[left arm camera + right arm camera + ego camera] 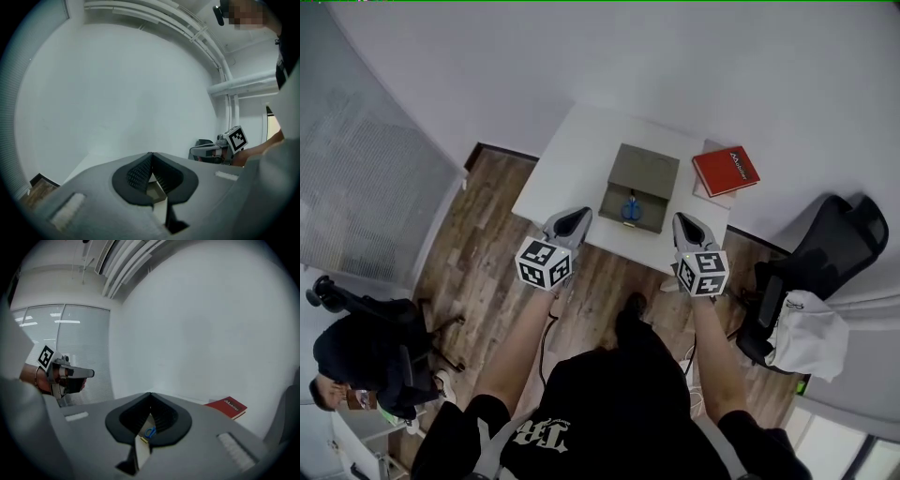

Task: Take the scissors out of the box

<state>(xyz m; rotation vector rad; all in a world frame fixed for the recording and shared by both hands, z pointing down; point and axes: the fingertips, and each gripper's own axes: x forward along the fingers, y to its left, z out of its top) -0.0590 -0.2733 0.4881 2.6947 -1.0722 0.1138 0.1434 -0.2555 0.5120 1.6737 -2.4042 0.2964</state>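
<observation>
White table against a white wall, wood floor below. Olive-grey box sits mid-table, and the part of it nearest the person is open. Blue-handled scissors lie inside that open part, not gripped by anything; the right gripper view catches the blue handles low between its jaw pads, well beyond the tips. Red book lies on the table to the right of the box, apart from it. Left gripper is at the table's near edge, left of the box and not touching it; its jaws are clenched together at the tips with nothing between them. Right gripper is at the near edge on the box's right side, also clear of it; its jaws are pressed together and empty. Each gripper points toward the wall, with the box between them. Black office chair stands right of the table with a white cloth draped over it. A second person sits at lower left of the head view.
</observation>
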